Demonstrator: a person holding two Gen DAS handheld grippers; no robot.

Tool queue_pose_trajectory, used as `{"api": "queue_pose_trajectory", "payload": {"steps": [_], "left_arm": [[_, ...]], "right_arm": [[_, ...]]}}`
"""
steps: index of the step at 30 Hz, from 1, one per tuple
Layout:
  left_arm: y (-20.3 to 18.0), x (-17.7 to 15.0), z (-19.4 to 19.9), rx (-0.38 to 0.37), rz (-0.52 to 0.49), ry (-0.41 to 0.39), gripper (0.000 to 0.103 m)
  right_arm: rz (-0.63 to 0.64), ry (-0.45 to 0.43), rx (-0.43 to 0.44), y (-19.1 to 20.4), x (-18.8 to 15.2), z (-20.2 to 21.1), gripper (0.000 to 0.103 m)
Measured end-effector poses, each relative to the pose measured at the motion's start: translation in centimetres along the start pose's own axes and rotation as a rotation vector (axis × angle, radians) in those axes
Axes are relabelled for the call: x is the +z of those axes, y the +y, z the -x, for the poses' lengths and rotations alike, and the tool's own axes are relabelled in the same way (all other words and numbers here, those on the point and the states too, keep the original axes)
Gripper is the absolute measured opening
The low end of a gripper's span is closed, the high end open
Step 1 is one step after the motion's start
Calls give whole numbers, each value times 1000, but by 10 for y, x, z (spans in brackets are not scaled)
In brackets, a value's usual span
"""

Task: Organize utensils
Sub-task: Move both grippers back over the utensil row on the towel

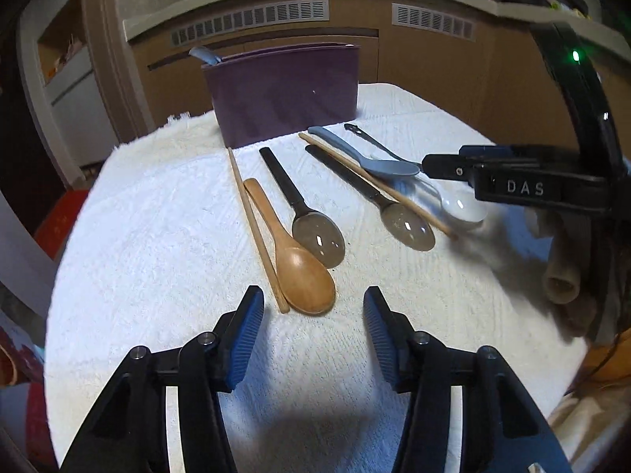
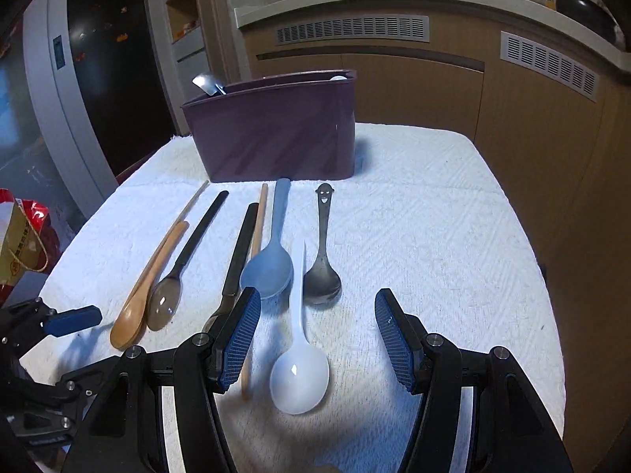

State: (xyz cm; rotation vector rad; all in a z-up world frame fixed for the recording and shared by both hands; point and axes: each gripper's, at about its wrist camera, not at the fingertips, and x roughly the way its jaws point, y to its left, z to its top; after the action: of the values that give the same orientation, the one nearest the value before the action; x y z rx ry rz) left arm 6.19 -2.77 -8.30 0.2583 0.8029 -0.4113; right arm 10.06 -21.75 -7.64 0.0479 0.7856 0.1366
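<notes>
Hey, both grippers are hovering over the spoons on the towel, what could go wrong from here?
1. The wooden spoon lies against a wooden chopstick and a black-handled spoon; the open left gripper may catch more than one.
2. The white spoon by the open right gripper has its handle between the blue spoon and dark metal spoon; lifting it might nudge them.

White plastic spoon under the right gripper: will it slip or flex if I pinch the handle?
The white spoon looks thin and glossy, so it is probably light and may flex. On the textured towel it should not slide much.
</notes>
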Motion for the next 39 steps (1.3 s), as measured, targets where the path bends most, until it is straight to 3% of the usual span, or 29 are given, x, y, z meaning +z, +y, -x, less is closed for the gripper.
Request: {"api": "queue_pose_trajectory", "payload": {"steps": [4, 8, 13, 14, 18, 27, 31, 35, 39], "left_arm": [[-5, 1, -13, 7, -12, 54, 50], [4, 6, -21, -32, 61, 81, 50], [3, 6, -21, -33, 63, 73, 34], [4, 6, -19, -31, 67, 69, 28], [11, 6, -14, -22, 94, 47, 28], [21, 27, 18, 74, 56, -137, 26], [30, 39, 14, 77, 76, -155, 26], [37, 38, 11, 61, 102, -159, 26], [47, 30, 3, 9, 138, -108, 26]], "right_arm": [[8, -3, 5, 2, -1, 0, 61], [5, -5, 10, 1, -1, 1, 61], [-7, 1, 17, 0, -1, -1, 61], [-8, 0, 17, 0, -1, -1, 61], [-7, 0, 17, 0, -1, -1, 61], [46, 1, 44, 11, -2, 2, 61], [88, 69, 148, 24, 0, -3, 61], [77, 115, 142, 29, 11, -19, 61], [43, 138, 105, 29, 22, -38, 59]]}}
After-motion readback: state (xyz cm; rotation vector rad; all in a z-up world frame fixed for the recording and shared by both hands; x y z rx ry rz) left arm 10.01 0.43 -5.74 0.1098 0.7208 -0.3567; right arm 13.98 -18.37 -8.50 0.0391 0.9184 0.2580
